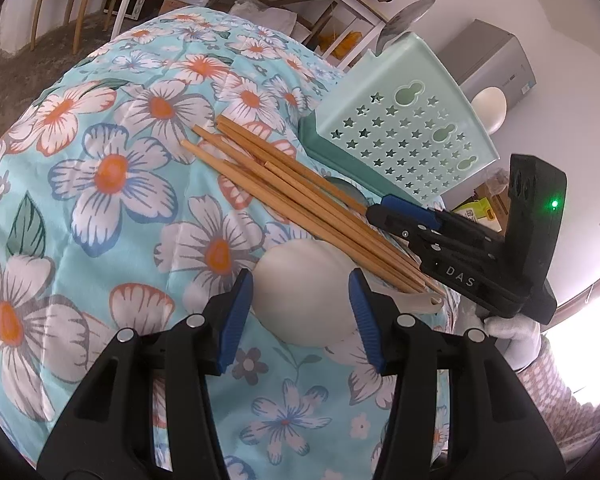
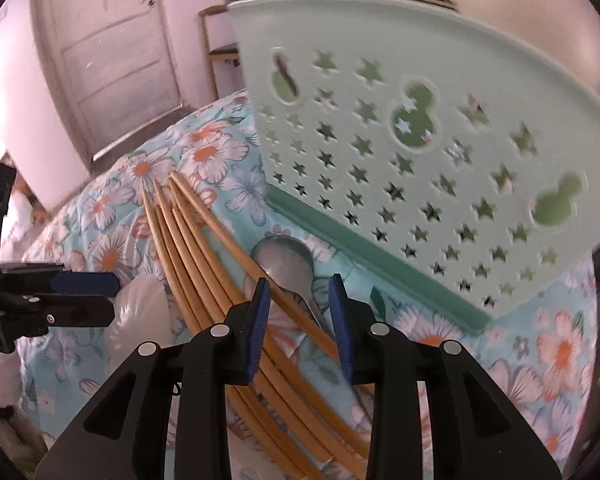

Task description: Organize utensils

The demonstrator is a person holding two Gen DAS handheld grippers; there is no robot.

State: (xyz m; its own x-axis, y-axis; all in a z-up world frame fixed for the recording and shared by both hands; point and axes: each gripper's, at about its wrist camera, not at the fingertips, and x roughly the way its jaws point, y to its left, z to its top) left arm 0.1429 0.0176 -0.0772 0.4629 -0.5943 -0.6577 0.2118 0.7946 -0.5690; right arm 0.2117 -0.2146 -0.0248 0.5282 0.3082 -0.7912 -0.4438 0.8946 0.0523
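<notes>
left gripper open astride white spoon

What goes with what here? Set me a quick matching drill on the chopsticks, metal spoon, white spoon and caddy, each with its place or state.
Things:
1. chopsticks
2. metal spoon
3. white spoon
4. caddy

Places or states:
A. bowl lies between the left tool's pads
B. stands upright on the floral cloth, pierced with star holes
C. a fanned bundle lying flat on the cloth
D. partly under a chopstick, next to the caddy's base

Pairs: 1-C, 2-D, 3-A, 4-B
</notes>
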